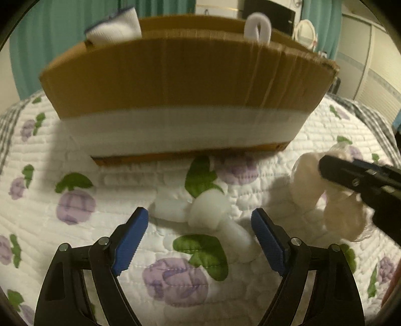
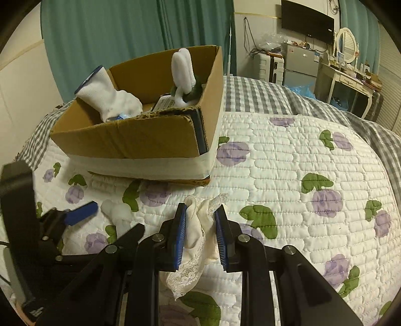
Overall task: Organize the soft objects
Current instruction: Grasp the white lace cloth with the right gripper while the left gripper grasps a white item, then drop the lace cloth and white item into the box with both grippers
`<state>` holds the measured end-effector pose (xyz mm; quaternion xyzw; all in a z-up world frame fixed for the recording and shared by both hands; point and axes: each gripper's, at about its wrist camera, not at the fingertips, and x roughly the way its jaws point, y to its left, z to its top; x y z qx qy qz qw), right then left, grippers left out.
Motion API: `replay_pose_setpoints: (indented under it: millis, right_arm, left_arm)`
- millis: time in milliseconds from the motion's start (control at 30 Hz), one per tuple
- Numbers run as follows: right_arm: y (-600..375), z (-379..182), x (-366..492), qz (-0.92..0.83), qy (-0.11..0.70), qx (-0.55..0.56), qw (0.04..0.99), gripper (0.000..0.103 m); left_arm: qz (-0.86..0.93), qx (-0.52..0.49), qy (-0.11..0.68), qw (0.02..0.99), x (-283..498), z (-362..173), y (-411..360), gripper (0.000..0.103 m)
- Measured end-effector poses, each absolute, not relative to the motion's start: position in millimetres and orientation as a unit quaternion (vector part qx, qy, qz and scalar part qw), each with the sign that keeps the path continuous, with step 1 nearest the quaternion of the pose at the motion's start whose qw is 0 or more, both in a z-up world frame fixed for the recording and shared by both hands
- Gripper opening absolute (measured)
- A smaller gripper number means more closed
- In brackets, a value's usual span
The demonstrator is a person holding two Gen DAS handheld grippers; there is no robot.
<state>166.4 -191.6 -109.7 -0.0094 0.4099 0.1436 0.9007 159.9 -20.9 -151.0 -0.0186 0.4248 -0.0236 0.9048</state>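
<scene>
A cardboard box (image 1: 175, 80) with a white band stands on the floral quilt; it also shows in the right wrist view (image 2: 120, 140). It holds a white sock (image 2: 107, 100) and a rolled white sock (image 2: 183, 67). My left gripper (image 1: 199, 218) is open, its blue pads on either side of a white knotted sock (image 1: 213, 213) lying on the quilt. My right gripper (image 2: 200, 213) is shut on a cream lace-trimmed cloth (image 2: 198, 240), which also shows at the right of the left wrist view (image 1: 333, 200).
The quilt (image 2: 300, 163) covers a bed with a grey checked sheet (image 2: 250, 95). Teal curtains (image 2: 125, 30) hang behind. A fridge (image 2: 300, 65), a dressing table with mirror (image 2: 345, 72) and a wall TV (image 2: 308, 20) stand at the far right.
</scene>
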Motion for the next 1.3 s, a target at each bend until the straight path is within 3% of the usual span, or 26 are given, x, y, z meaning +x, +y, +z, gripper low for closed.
replay_pose_setpoints:
  millis: [100,167,200,233,267,333,567,933,1300]
  right_arm:
    - [-191.8,-110.3,166.5,0.145,0.411,-0.008,0.900,0.022]
    - [-191.9,-110.3,166.5,0.145,0.411,-0.008,0.900,0.022]
    - [-191.9,-110.3,166.5,0.145,0.412,-0.009,0.900,0.022]
    - [-191.6,-110.2,165.9,0.145,0.412,-0.010,0.900,0.022]
    - [-190.9,-109.8,165.0,0.145,0.412,-0.011,0.900,0.022]
    - [-190.7,-109.3,163.1,0.145,0.410,-0.013,0.900,0.022]
    - [-196.3,-107.1,156.9,0.139,0.408,-0.007,0.903,0.022]
    - [-203.4,-76.1,116.4,0.137,0.381,0.010,0.914,0.022]
    - [-184.7,26.3,95.0,0.151,0.299,-0.013,0.942,0.022]
  left_arm:
    - [-0.033,-0.023,0.423,0.905,158.1,-152.7,-18.7,0.068]
    - [-0.037,-0.017,0.419,0.907,155.2,-151.0,-17.3,0.053]
    - [-0.040,-0.016,0.418,0.907,153.5,-150.4,-15.3,0.050]
    - [-0.050,-0.023,0.419,0.906,151.9,-149.8,-12.3,0.035]
    - [-0.063,-0.033,0.422,0.904,151.3,-149.4,-10.2,0.027]
    - [-0.068,-0.034,0.420,0.904,146.3,-146.4,-8.0,0.020]
    - [-0.070,-0.010,0.412,0.908,128.0,-133.6,-1.1,0.011]
    - [-0.083,0.001,0.358,0.930,72.2,-61.0,32.8,0.011]
    - [-0.095,0.029,0.269,0.958,63.4,33.1,18.5,0.011]
